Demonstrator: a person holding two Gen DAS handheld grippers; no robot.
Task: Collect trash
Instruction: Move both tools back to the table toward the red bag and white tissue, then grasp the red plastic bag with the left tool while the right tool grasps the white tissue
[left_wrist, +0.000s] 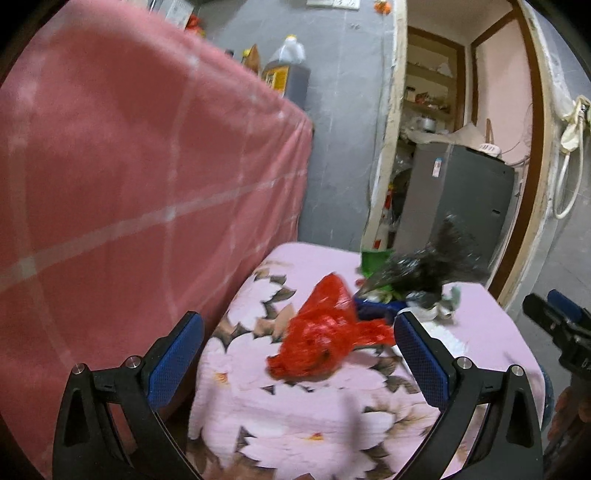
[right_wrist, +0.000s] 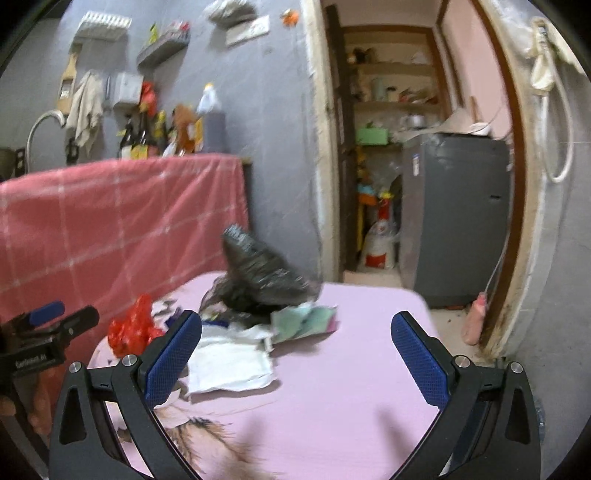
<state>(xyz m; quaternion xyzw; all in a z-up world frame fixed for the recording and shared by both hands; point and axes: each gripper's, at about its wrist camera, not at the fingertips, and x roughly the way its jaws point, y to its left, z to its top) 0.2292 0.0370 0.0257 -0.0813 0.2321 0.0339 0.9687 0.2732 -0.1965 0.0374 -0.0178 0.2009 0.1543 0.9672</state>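
Both tongs, left tongs (left_wrist: 299, 332) and right tongs (right_wrist: 295, 332), are wide apart and hold nothing, ready to grasp. Red bag (left_wrist: 321, 332), black bag (right_wrist: 258, 273) and papers (right_wrist: 229, 365) lie on the table (right_wrist: 351, 369).

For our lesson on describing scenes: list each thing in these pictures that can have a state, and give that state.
Left tongs: open, holding nothing.
Right tongs: open, holding nothing.
Red bag: crumpled, lying on the pink cloth.
Black bag: crumpled, mouth gaping, atop the trash.
White paper: lying flat, creased.
Doorway: open.
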